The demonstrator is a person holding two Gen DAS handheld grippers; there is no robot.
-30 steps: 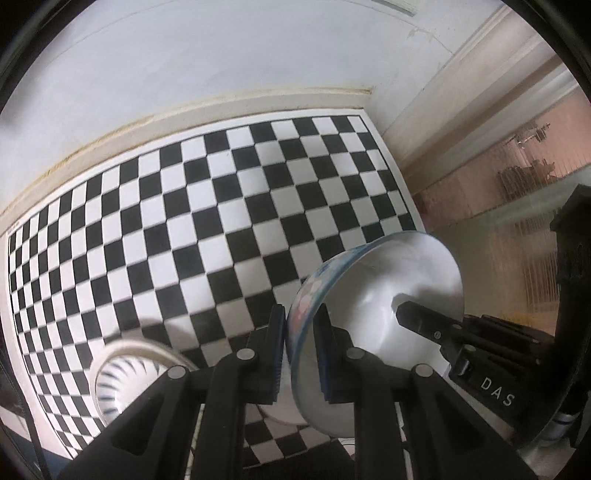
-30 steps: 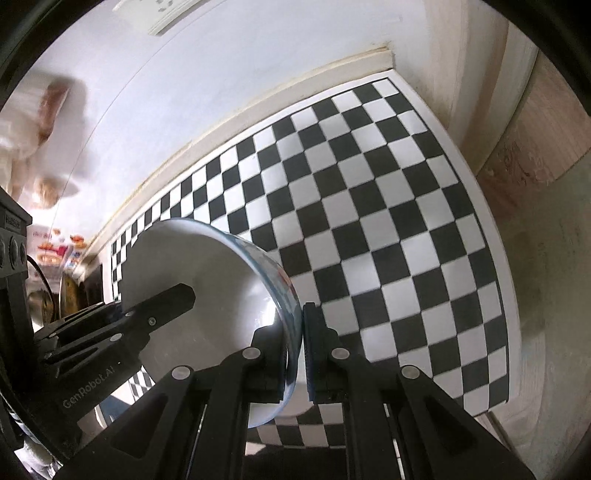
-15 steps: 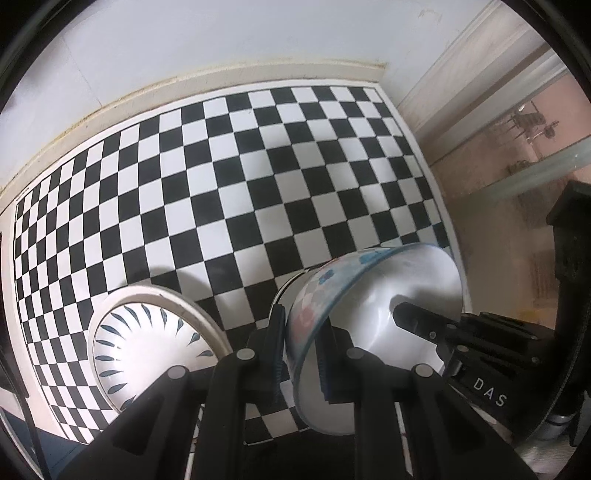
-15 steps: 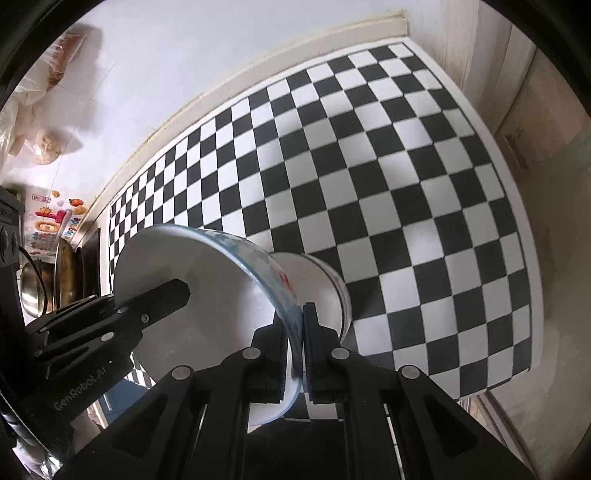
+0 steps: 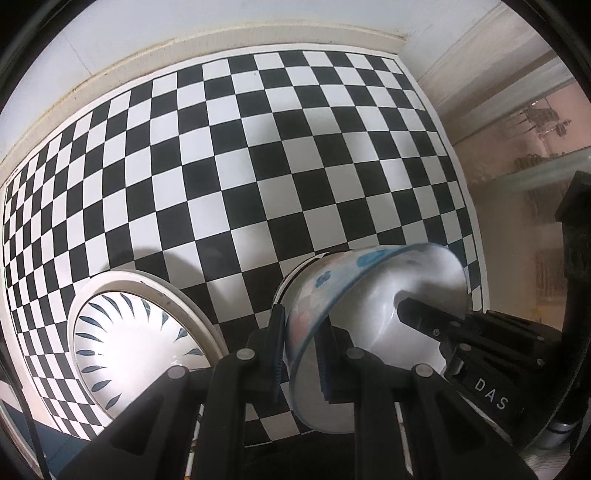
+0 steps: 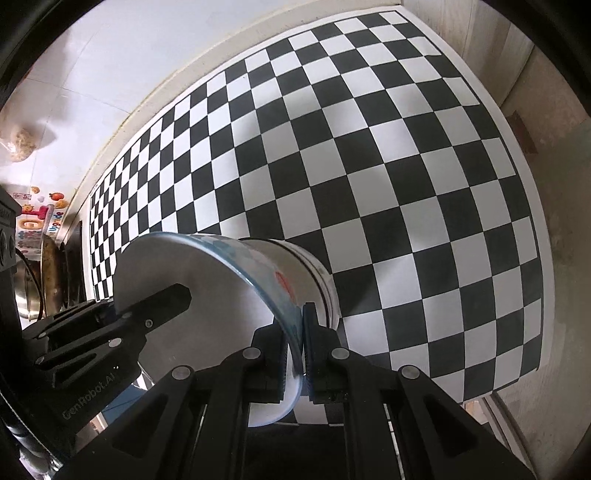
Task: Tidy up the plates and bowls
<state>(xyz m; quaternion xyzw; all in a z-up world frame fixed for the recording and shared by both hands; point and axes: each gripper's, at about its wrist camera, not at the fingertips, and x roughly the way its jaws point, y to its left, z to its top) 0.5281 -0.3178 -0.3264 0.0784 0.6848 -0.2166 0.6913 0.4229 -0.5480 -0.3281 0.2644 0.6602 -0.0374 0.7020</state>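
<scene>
Both grippers hold one white bowl with a blue floral outside (image 5: 373,291), each on an opposite rim. My left gripper (image 5: 300,350) is shut on its left rim; my right gripper (image 6: 295,345) is shut on its right rim, where the bowl (image 6: 207,295) also shows. The bowl sits low over a plain white bowl (image 6: 314,273), seemingly nested in it on the checkered mat (image 5: 258,166). A white plate with blue leaf marks (image 5: 122,343) lies to the left on the mat.
The black-and-white checkered mat (image 6: 406,166) covers the counter up to a white wall (image 5: 184,22). Metal pots (image 6: 40,280) stand at the far left in the right wrist view. A wooden edge (image 6: 535,92) borders the mat on the right.
Both grippers have lowered the floral bowl toward the mat, onto the plain white bowl. The leaf-patterned plate has come further into view at the left.
</scene>
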